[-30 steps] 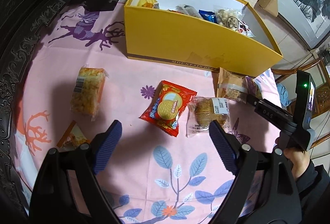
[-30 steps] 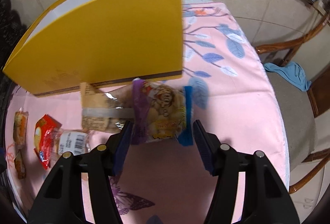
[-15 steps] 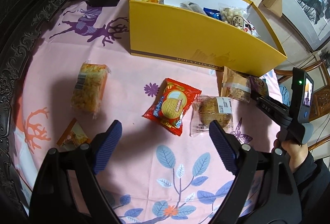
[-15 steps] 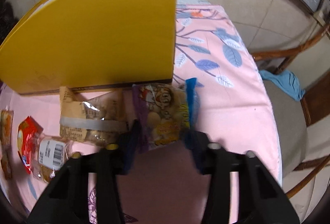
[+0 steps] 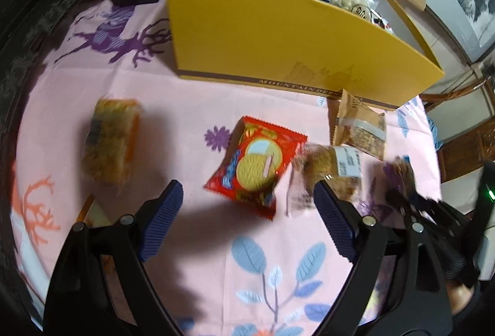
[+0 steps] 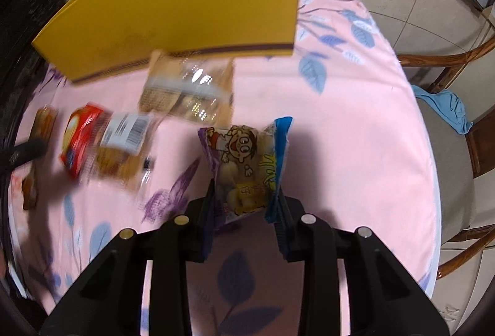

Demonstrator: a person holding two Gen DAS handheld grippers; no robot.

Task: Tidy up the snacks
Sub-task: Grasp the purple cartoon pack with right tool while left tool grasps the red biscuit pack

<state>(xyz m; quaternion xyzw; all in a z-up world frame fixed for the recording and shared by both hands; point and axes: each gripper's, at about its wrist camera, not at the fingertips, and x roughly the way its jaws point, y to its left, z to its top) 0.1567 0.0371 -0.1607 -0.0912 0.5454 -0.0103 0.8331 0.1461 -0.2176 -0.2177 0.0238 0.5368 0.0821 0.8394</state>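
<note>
Two risks stand out. The right gripper (image 6: 246, 202) has its jaws clamped on only the near end of a cartoon snack packet (image 6: 244, 162), low centre of the right wrist view; the soft, crinkly film could slip out on the way up to the yellow box (image 5: 278, 35), or catch on its tall front wall. The left gripper (image 5: 247, 212) has its jaws wide apart and empty above the red biscuit packet (image 5: 256, 162) at the centre of the left wrist view; closing there could also snag the clear barcoded bun packet (image 5: 328, 168) touching its right edge. Readable writing: "MOUNTAIN DEER" along the box's lower band. The packet's characters are too blurred to read.
</note>
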